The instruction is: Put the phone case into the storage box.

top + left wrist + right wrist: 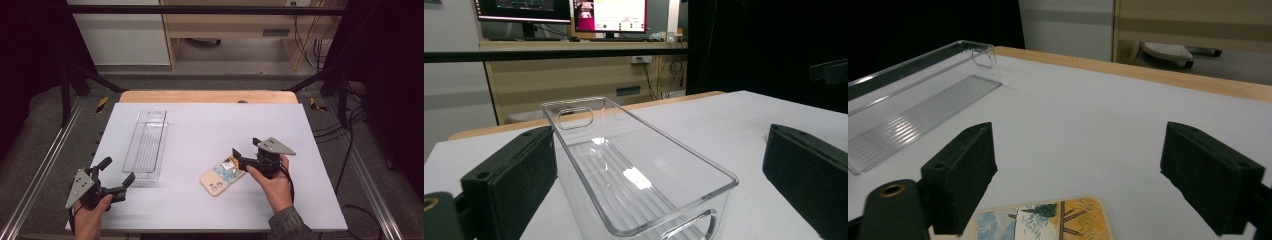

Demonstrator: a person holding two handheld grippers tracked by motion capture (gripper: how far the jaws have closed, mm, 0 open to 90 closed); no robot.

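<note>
While the left hand-held gripper [115, 176] sits at the near left of the white tabletop [210, 125], its jaws are wide apart and hold nothing. A long clear plastic bin [146, 145] lies just in front of it, with its near end between the two jaws in the left gripper view. The right hand-held gripper [245, 152] has its jaws apart too. It hangs just over the far end of a phone [222, 176] with a picture case, lying flat near the middle.

Black two-jaw left gripper [116, 176] and right gripper [245, 150], grey three-cornered top plates, black cables; camouflage-green sleeve [290, 226] behind right.
</note>
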